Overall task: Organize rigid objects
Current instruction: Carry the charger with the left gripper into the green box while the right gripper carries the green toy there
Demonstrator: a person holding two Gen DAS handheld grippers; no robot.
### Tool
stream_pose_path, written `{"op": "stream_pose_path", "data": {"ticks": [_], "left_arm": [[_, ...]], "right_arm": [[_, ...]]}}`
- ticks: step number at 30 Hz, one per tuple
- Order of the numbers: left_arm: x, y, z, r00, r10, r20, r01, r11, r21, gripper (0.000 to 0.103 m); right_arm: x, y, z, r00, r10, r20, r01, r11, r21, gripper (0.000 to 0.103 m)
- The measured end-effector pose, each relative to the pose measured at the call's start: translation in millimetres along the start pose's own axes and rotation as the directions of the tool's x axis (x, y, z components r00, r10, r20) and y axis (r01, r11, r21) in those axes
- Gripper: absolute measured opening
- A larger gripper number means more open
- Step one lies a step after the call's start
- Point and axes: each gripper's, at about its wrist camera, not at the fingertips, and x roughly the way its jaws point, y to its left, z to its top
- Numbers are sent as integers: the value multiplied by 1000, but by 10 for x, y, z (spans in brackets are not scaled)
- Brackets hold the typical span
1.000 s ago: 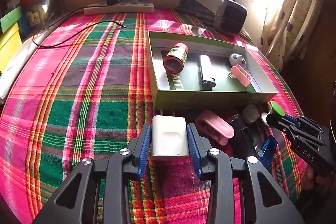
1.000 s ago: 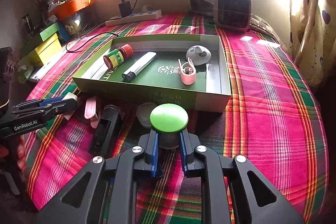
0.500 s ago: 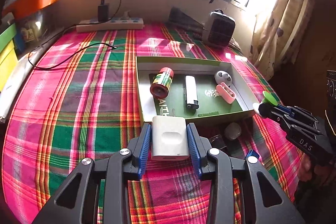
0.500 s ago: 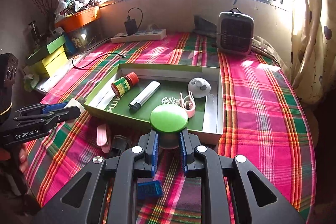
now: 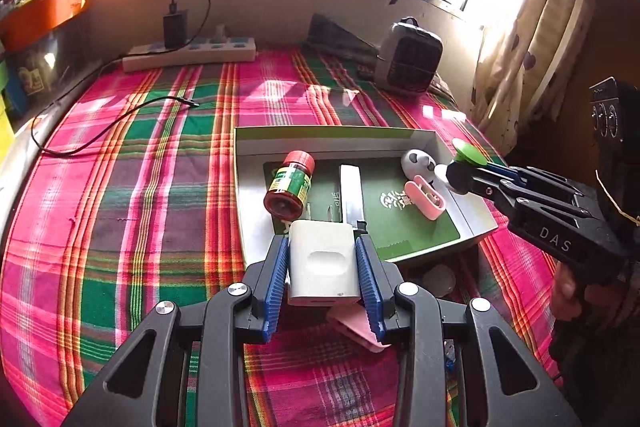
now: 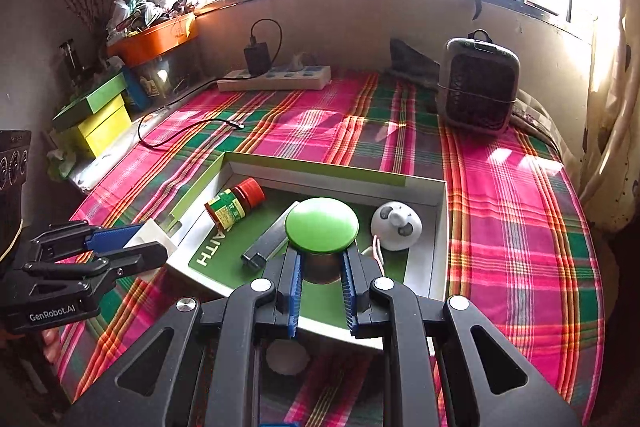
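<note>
From your left wrist: your left gripper (image 5: 323,273) is partly closed, its blue pads pressed on the two sides of one white case (image 5: 322,269), held above the near edge of the tray (image 5: 244,211). In the tray you have four things: one red-capped bottle (image 5: 291,183) on its side, one white bar (image 5: 351,191), one round white piece (image 5: 418,163) and one pink case (image 5: 425,197). On the plaid cloth (image 5: 140,195) just before the tray lie another pink case (image 5: 356,327) and one pale round lid (image 5: 439,279). Your right gripper (image 5: 460,171) reaches in from the right over the tray's right end, carrying one green-topped jar (image 5: 469,154); your hand (image 5: 568,291) wraps its grip.

From your right wrist: your right gripper (image 6: 321,267) is closed tight on the neck of the green-topped jar (image 6: 321,225), tilted downward over the tray (image 6: 438,251). The bottle (image 6: 234,205), bar (image 6: 266,245) and round piece (image 6: 396,226) lie below. Your left gripper (image 6: 138,245) comes in low at left, level with the tray's near left corner, white case (image 6: 150,237) between its pads.
</note>
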Motion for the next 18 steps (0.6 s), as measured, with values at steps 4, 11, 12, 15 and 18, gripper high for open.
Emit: {"op": "stream_pose_path", "data": {"ticks": [4, 11, 12, 15, 18], "left_arm": [[112, -18, 43, 1000, -7, -14, 7, 1000, 3, 34], [302, -16, 105, 999, -11, -37, 11, 1000, 6, 34], [323, -17, 113, 999, -10, -41, 11, 1000, 7, 34], [388, -6, 129, 999, -11, -48, 11, 1000, 7, 34], [436, -2, 146, 999, -11, -54, 11, 1000, 9, 34]], "right_arm": [[182, -34, 65, 1000, 7, -23, -7, 1000, 2, 18], [445, -75, 106, 998, 9, -66, -9, 1000, 7, 18], [473, -84, 113, 997, 14, -70, -13, 1000, 8, 18], [548, -89, 127, 997, 15, -80, -15, 1000, 7, 18], [608, -85, 144, 996, 14, -88, -14, 1000, 3, 18]]}}
